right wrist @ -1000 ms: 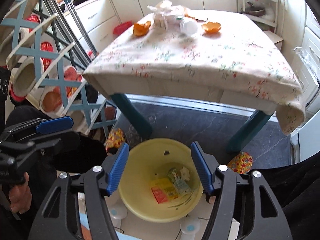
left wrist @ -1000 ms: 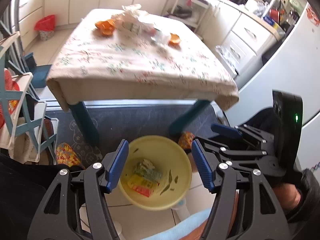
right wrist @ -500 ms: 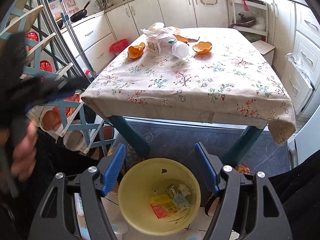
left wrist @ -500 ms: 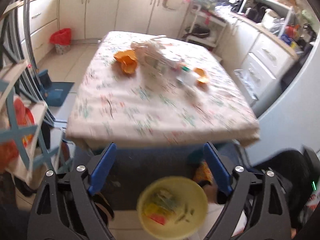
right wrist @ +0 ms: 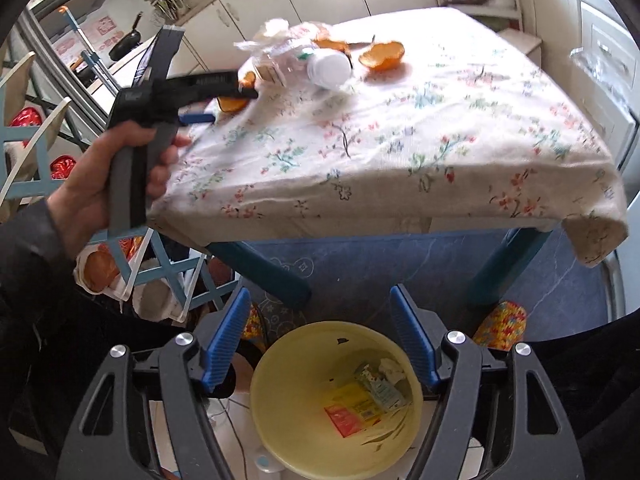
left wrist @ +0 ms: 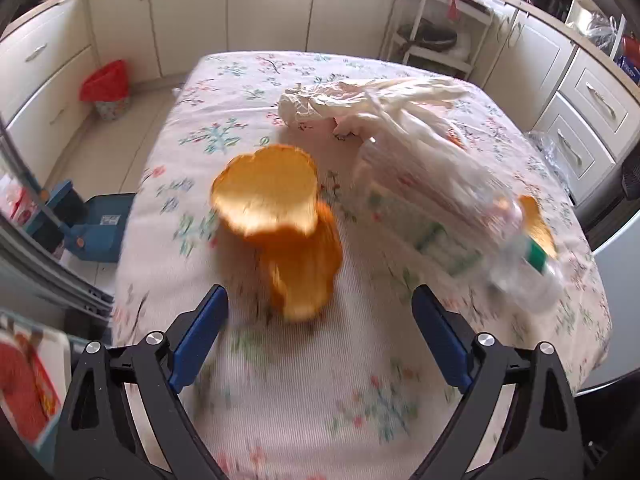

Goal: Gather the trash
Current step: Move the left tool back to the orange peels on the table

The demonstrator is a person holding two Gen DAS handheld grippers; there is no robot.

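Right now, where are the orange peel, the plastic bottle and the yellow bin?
orange peel (left wrist: 280, 236), left wrist view, middle of the peel.
plastic bottle (right wrist: 330, 66), right wrist view, white base.
yellow bin (right wrist: 296, 376), right wrist view, bare inner wall.

Left wrist view sits close over the table (left wrist: 280, 400), angled down, somewhat blurred. Right wrist view looks down from farther back, above the bin (right wrist: 336, 400). Both share the table (right wrist: 400, 140).

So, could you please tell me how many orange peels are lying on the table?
3 orange peels: one near the table's left edge, one behind the clear bottle, one right of it. The left one may be stacked pieces; the bag may hide more.
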